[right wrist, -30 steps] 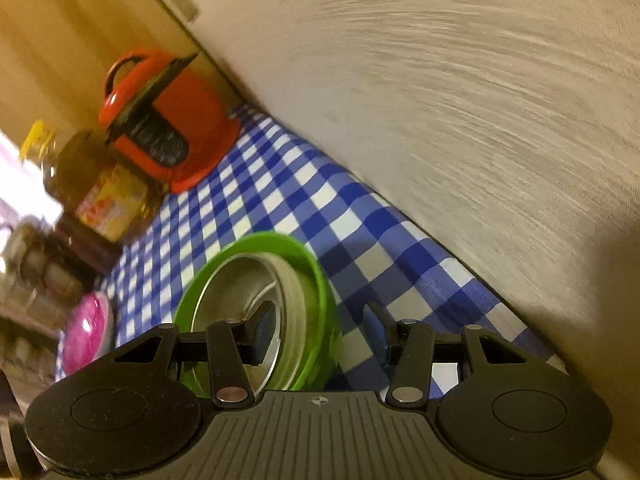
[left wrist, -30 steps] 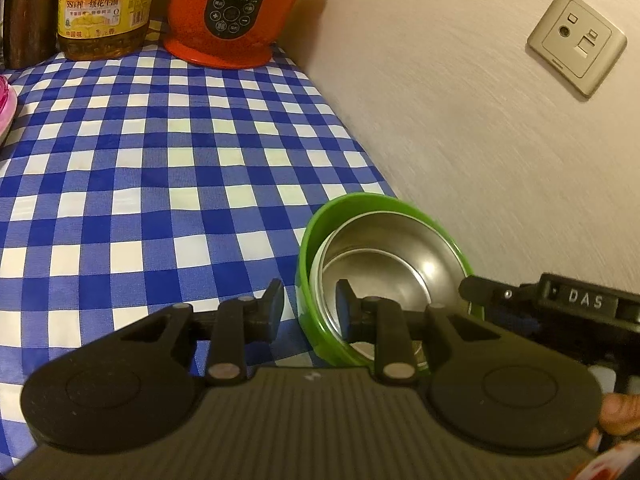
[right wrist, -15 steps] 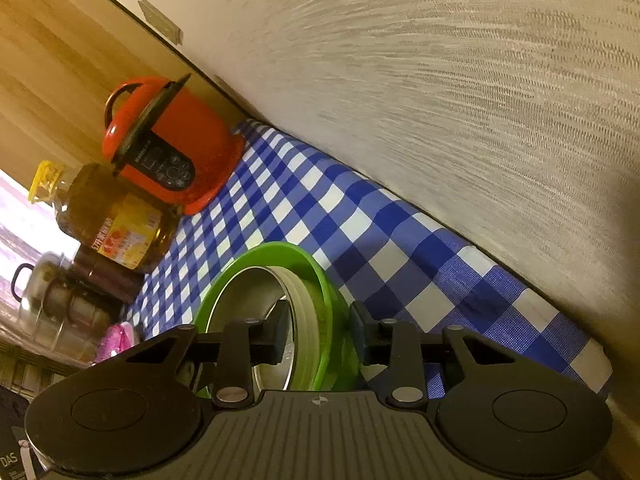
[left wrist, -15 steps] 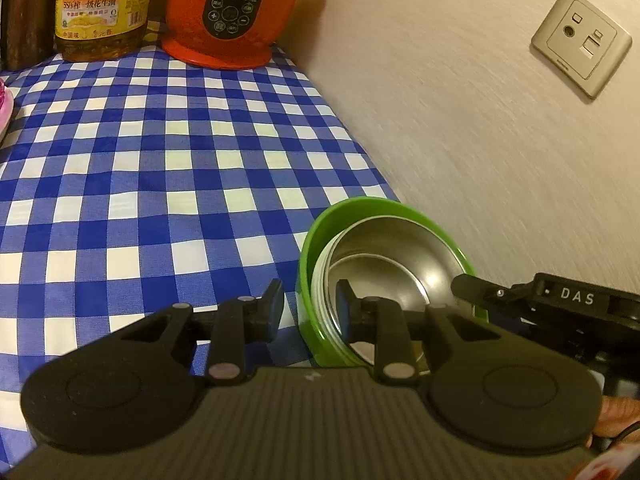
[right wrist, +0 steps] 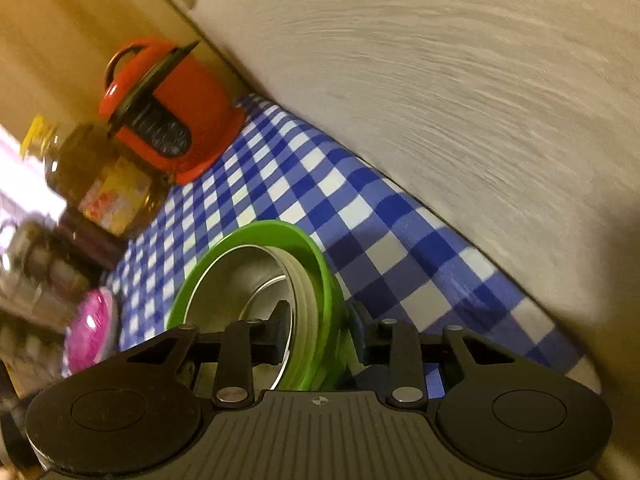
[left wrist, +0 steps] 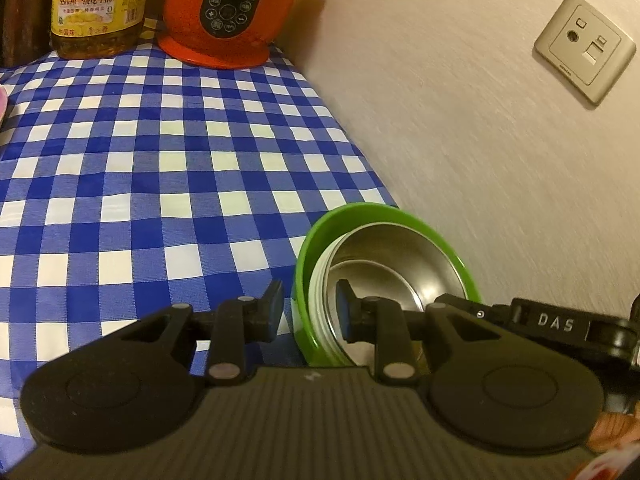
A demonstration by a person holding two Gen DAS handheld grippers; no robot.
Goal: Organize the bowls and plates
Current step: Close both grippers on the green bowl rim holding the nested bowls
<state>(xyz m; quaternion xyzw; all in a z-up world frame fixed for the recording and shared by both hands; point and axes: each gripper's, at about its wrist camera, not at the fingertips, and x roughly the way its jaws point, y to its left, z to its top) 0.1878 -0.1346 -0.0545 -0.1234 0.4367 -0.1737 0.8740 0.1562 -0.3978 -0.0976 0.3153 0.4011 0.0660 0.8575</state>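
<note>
**Both grippers clamped on the rim of a nested bowl stack**

A green bowl point(left wrist: 306, 264) held a steel bowl point(left wrist: 404, 258) with a ribbed pale outer wall, nested inside it; nothing else showed in the steel bowl. The stack sat tilted on the blue-checked tablecloth point(left wrist: 160, 168), close to the textured wall point(left wrist: 460, 120).

The left gripper point(left wrist: 307, 314) pinched the stack's near-left rim: one finger outside the green wall, the other inside the steel bowl. The right gripper point(right wrist: 320, 334) had just been closing and pinched the opposite rim of the same stack, one finger inside the steel bowl and the other against the green outside.

Ahead of the left gripper, at the far end of the cloth, stood a red electric cooker point(left wrist: 236, 8) and, to its left, a large bottle of cooking oil point(left wrist: 96, 4). A wall socket plate point(left wrist: 584, 46) sat on the wall up to the right. Left of the right gripper lay a pink dish point(right wrist: 90, 330), blurred.
</note>
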